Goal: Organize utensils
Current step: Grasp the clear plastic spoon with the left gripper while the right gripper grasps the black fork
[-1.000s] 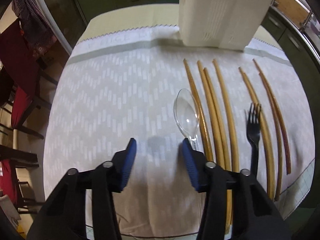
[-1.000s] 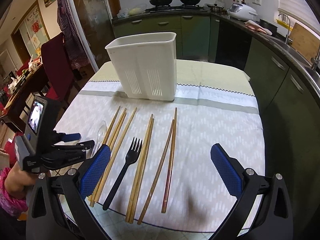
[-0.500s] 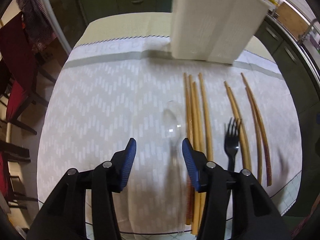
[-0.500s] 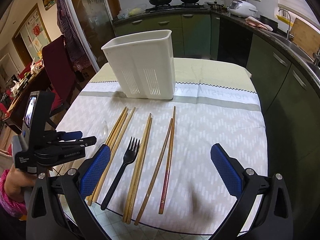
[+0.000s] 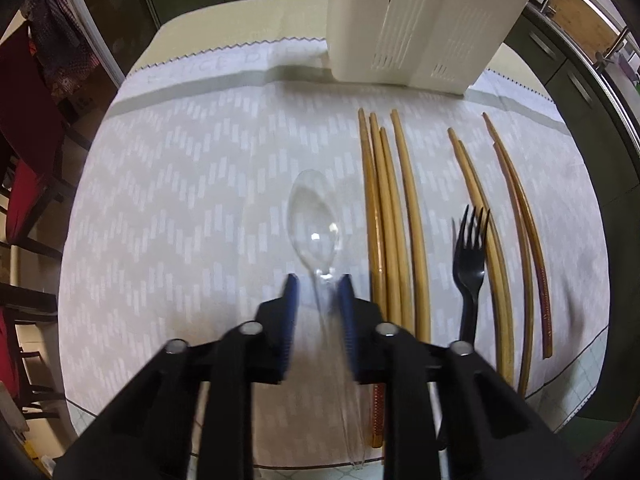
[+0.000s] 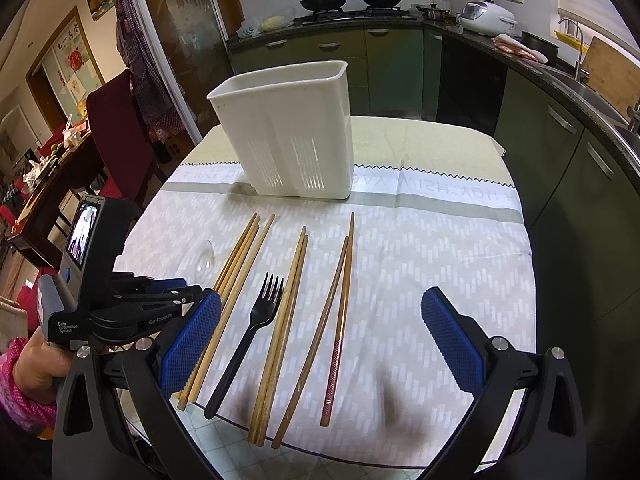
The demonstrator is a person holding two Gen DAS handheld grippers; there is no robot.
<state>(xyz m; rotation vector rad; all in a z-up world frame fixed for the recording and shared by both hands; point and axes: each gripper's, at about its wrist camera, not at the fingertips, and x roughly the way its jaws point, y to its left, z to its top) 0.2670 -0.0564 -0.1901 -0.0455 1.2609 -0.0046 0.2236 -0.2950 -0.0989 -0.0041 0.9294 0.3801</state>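
Left wrist view. Your left gripper (image 5: 318, 294) points steeply down over the clear plastic spoon (image 5: 314, 222), and its jaws have just been closing, with the spoon's thin handle between the blue pads (image 5: 290, 300). A narrow gap shows on either side of the handle, so the pinch does not look made yet; motion blur leaves this uncertain. Judgement: finish the squeeze with the handle centred before you lift, then raise it straight up. The nearest tan chopsticks (image 5: 386, 216) lie just beside the right pad, so a sideways drag could scatter them. The spoon lies flat on the patterned cloth of the surface (image 5: 180, 184), bowl pointing toward the white utensil holder (image 5: 424, 20) at the far end. It is transparent and glossy, with one bright glint in the bowl; likely light and slippery, so grip it squarely.

Right wrist view. Your right gripper (image 6: 320, 336) hangs above the near edge with its jaws spread wide, holding nothing. The black fork (image 6: 250, 332) and the other chopstick pairs lie in rows ahead of it. Only the spoon's bowl (image 6: 205, 260) shows here, left of the chopsticks, beyond the left gripper (image 6: 176, 300). The holder (image 6: 292, 132) stands upright, open-topped, well apart from the spoon.
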